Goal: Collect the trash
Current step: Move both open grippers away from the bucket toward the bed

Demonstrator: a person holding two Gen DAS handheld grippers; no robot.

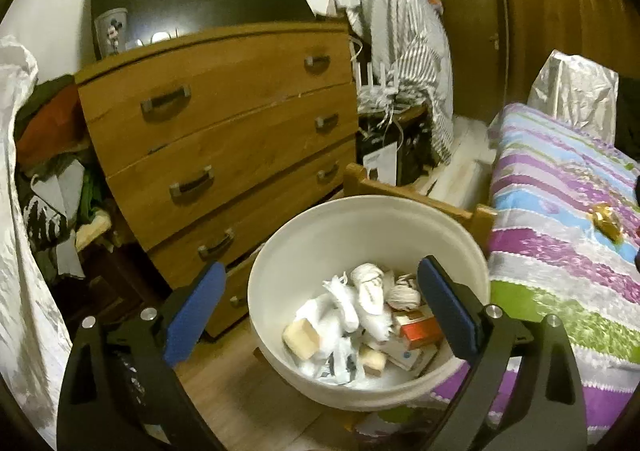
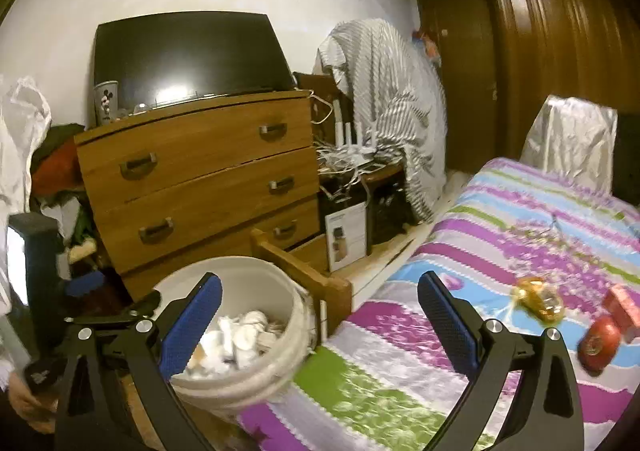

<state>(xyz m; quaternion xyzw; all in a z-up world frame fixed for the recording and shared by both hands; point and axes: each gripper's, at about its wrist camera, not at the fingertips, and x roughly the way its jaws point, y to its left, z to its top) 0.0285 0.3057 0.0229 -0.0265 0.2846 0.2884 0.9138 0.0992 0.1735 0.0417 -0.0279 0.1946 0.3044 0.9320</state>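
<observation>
1. 2 grippers stand wide apart and hold nothing: our left gripper (image 1: 322,325) hangs over the white bucket (image 1: 320,219), our right gripper (image 2: 320,325) points between bucket and bed (image 2: 500,219).
2. Trash already in the bucket (image 1: 360,323), tissues and small boxes, sits at 6 o'clock in the left view. We count 3 pieces loose on the bedspread at 3 to 4 o'clock in the right view: a gold wrapper (image 2: 538,299), a red round piece (image 2: 600,343) and a red box (image 2: 624,305).
3. We judge the round piece may roll off the soft cover if a pad nudges it first.
4. The crinkly wrapper may slip from flat pads, or we pinch bedspread along with it.
5. The bucket leans against the bed edge; a knock from either gripper could tip it and spill the contents.
6. The picture is blurred, so our aim may be off.
</observation>
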